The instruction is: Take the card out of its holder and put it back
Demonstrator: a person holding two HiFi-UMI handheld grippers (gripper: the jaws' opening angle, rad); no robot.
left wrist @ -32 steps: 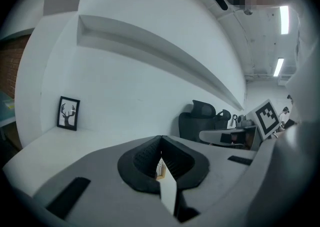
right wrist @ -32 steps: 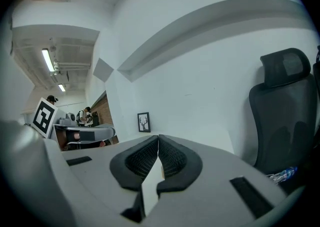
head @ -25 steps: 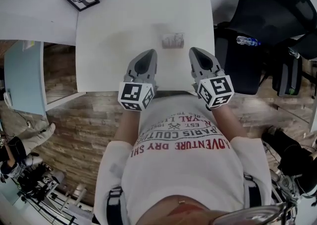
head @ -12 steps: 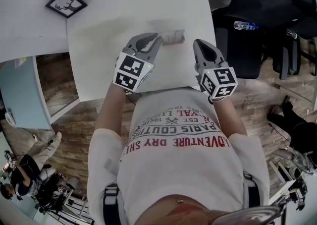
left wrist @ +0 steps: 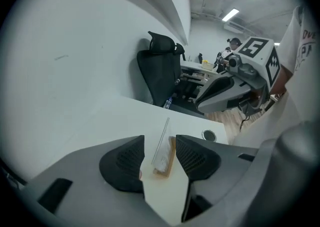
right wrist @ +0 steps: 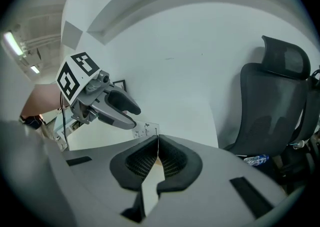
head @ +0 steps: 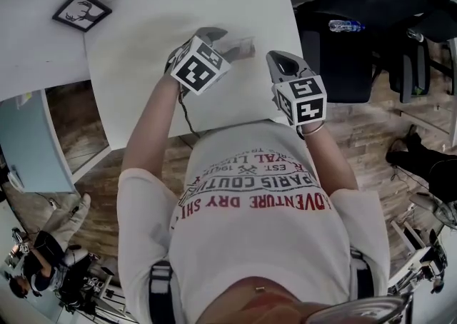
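Left gripper [left wrist: 160,143] first: jaws spreading, pads clear of everything, with the card [left wrist: 163,136] standing edge-on in the gap, seated in its little wooden holder [left wrist: 170,157] on the white table [left wrist: 100,116]. Right gripper [right wrist: 158,143] hangs nearby, jaws pressed together on nothing. That card looks thin, light, stiff and probably slick. Pinch its flat faces near the top edge, gently, because the small base could tip or lift with it.

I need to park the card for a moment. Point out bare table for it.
Bare: the table from its left edge to the left tongs; also the near strip between the left and right tongs. Crowded: around the holder, which the opening left tongs straddle.
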